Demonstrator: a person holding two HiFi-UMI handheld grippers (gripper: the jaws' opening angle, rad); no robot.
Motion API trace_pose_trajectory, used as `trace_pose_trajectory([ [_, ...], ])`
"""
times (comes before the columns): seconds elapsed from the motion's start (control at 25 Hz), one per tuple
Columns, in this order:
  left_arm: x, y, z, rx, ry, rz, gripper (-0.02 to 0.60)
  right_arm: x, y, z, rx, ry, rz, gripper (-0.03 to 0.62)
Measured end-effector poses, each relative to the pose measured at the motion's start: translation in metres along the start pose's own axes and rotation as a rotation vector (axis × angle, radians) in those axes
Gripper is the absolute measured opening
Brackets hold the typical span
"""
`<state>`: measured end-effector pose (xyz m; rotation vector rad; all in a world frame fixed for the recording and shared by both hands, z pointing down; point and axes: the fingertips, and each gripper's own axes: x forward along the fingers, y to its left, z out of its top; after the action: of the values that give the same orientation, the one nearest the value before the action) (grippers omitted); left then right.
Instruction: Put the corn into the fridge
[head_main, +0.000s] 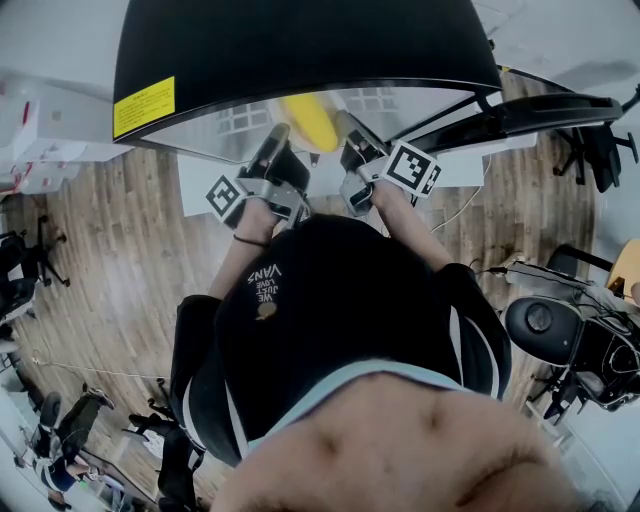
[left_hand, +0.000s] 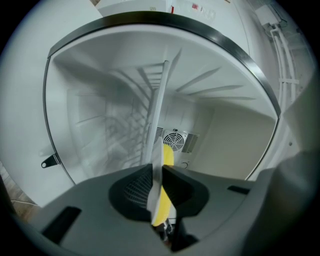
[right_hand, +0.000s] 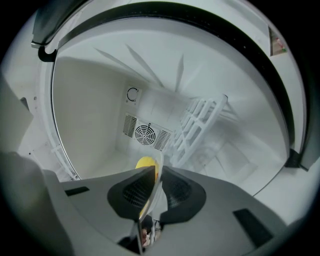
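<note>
Reaching level into fridge (left_hand: 235, 135), L tool (left_hand: 159, 170) & R tool (right_hand: 157, 172) each pinch plate (left_hand: 161, 110) edge w/ corn (head_main: 310, 122).

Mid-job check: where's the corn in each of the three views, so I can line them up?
Head view: corn top centre, at the fridge mouth.
Left gripper view: corn lower centre, just right of the thin sheet clamped in the jaws.
Right gripper view: corn tip lower centre, just left of that sheet.
Shared landmark: round fan grille on the fridge's back wall, both gripper views only.
</note>
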<state>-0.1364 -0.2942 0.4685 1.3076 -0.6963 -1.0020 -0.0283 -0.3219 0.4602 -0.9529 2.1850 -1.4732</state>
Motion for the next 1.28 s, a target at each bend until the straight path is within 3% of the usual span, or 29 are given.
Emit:
trace_pose_trajectory([
  [0.24, 0.002, 0.0, -0.001, -0.014, -0.034, 0.011, 0.043, -0.006, -0.003, 0.003, 0.001, -0.01, -0.025, 0.074],
  [0.84, 0.008, 0.002, -0.002, -0.028, -0.085, 0.014, 0.043, -0.024, 0.01, 0.009, -0.06, -0.046, 0.059, 0.138],
  [1.04, 0.008, 0.004, -0.004, -0.024, -0.101, 0.017, 0.043, -0.033, 0.013, 0.011, -0.153, -0.05, 0.038, 0.165],
  [1.28, 0.011, 0.003, -0.005, -0.028, -0.11, 0.009, 0.043, -0.039, 0.023, 0.009, -0.34, -0.056, 0.017, 0.211],
])
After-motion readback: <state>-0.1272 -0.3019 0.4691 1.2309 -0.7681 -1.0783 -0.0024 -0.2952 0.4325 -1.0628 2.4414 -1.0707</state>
